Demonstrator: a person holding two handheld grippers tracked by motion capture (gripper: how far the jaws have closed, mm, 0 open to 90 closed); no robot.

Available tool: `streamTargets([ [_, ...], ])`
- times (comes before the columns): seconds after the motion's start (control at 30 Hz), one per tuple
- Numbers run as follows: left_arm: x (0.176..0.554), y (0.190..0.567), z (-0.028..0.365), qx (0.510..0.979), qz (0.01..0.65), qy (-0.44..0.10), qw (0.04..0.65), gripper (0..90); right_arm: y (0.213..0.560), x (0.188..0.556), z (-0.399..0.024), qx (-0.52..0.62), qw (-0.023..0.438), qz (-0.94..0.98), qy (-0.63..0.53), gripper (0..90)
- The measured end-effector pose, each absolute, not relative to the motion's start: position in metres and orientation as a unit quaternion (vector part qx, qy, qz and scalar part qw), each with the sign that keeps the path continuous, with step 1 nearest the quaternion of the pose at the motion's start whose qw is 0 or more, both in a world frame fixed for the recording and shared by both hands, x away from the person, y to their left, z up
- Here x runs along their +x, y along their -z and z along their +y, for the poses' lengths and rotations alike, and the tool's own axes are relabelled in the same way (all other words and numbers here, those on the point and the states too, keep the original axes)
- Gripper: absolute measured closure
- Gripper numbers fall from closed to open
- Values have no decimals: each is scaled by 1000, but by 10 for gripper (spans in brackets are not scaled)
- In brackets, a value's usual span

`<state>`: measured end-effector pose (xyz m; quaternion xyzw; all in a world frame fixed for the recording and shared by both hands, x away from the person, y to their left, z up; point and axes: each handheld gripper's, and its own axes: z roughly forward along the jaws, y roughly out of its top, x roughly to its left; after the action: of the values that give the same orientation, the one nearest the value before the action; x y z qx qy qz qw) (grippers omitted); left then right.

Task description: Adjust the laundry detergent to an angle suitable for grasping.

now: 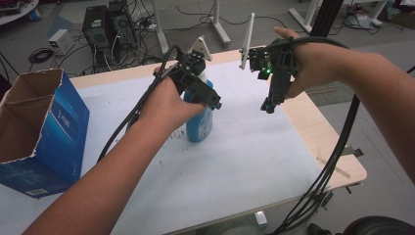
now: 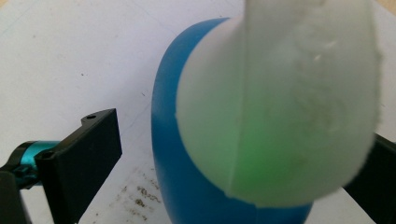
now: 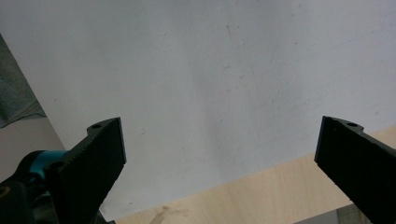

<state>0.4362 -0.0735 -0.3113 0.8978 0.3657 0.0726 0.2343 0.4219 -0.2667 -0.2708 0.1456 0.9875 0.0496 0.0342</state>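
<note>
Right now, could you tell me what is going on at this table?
A person works two handheld grippers over the table. The left gripper hangs over a blue spray bottle that stands upright, its open jaws on either side of the white top without touching. The right gripper is open and holds nothing, above bare table. An open cardboard box sits at the left.

An open blue cardboard box (image 1: 41, 132) sits on the white-covered table (image 1: 244, 161) (computer towers (image 1: 108, 27) stand beyond).

One blue spray bottle (image 1: 199, 125); one open cardboard box (image 1: 36, 132); two grippers, left (image 1: 203, 93) and right (image 1: 270, 93).
</note>
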Motion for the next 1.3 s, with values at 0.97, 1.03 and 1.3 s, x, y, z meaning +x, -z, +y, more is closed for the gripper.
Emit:
streamTargets([
  [0.97,437,318,-78,900,364,-90,222,123,274,425,-265,144,32,988,-48,10],
  [1.03,437,318,-78,899,365,-89,224,156,274,425,-265,144,32,988,-48,10],
  [1.3,437,320,-80,899,365,-86,226,207,275,425,-264,143,32,988,-50,10],
])
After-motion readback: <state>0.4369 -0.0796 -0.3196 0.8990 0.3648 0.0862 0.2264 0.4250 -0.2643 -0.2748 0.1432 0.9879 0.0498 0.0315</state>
